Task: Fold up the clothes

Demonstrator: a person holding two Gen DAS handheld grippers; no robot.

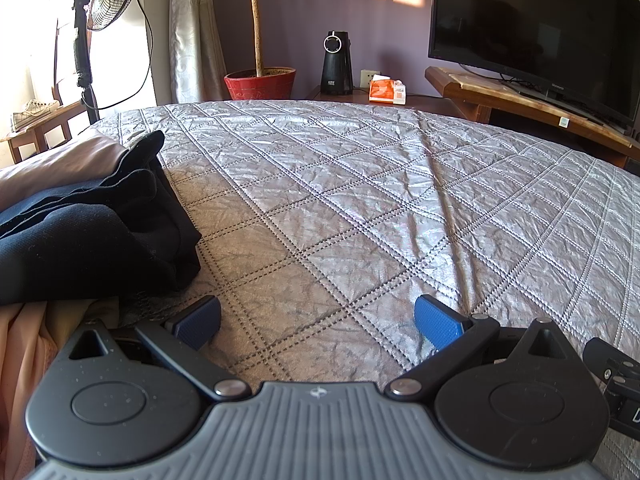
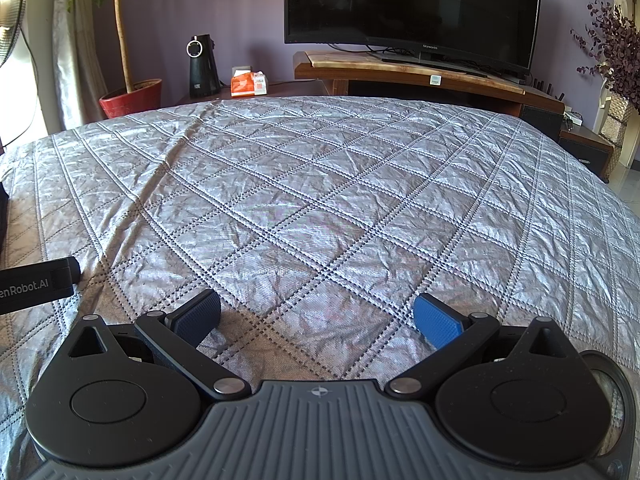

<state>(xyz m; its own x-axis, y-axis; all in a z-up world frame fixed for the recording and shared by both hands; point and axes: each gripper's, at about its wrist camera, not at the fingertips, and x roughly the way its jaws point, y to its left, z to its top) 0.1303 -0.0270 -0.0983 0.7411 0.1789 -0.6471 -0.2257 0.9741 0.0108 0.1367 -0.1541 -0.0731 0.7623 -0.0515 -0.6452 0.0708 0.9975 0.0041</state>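
While nothing lay between the blue pads, the left claw (image 1: 318, 322) stood spread wide and empty, low over the near edge of the bed (image 1: 360, 200), pointing level along the quilt toward the far wall. Just beside it, the right claw (image 2: 318, 322) held the same low, forward pose, its pads likewise parted and gripping nothing. Off to the left of the left claw, close by, sat the dark navy clothing (image 1: 92, 236), heaped in loose folds on the bed's left side with pale fabric beneath and behind it. By its slump it looked soft, light and limp, likely to sag and drag rather than slide; a pinch at a free edge or corner near the quilt seemed the best hold. Farther off stood the potted plant (image 1: 260, 80) and television (image 1: 540, 28).
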